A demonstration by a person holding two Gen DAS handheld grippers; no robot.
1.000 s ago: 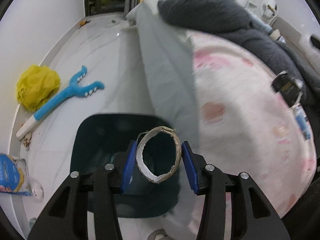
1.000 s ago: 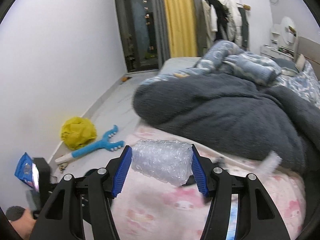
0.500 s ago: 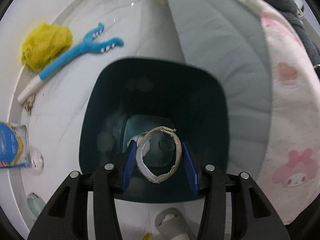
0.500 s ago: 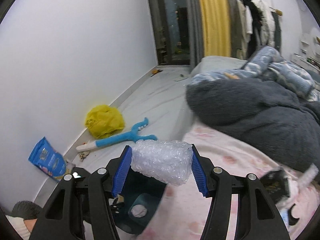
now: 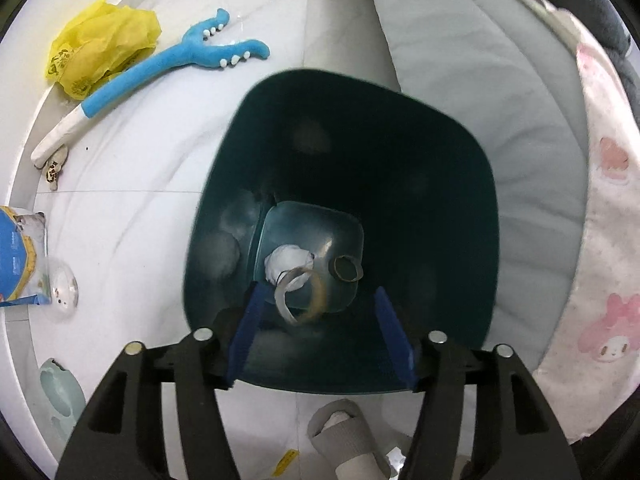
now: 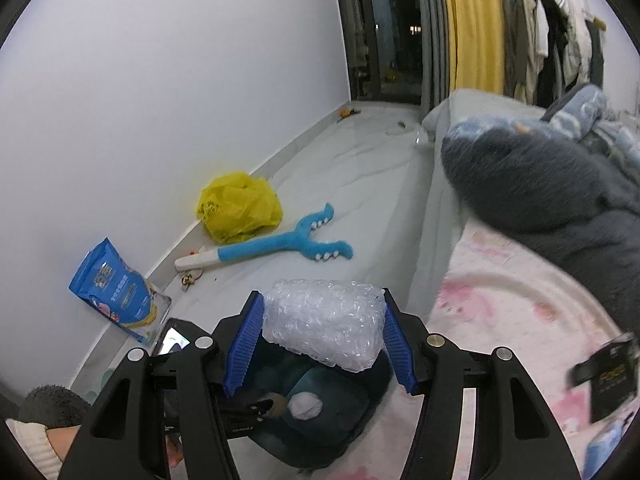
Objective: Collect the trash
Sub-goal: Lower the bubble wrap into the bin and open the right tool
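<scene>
A dark teal trash bin stands on the floor beside the bed. My left gripper is open right above its mouth. A cardboard tube falls blurred inside the bin, above a white crumpled wad and a small ring on the bottom. My right gripper is shut on a roll of bubble wrap and holds it above the bin, where the white wad shows.
On the white floor lie a yellow plastic bag, a blue plush toy, a blue pouch by the wall and a grey sock near the bin. The bed with pink sheet and grey blanket is right.
My left gripper has opened and let go of the cardboard tube, which drops into the bin. My right gripper has carried the bubble wrap from over the bed to above the bin.
</scene>
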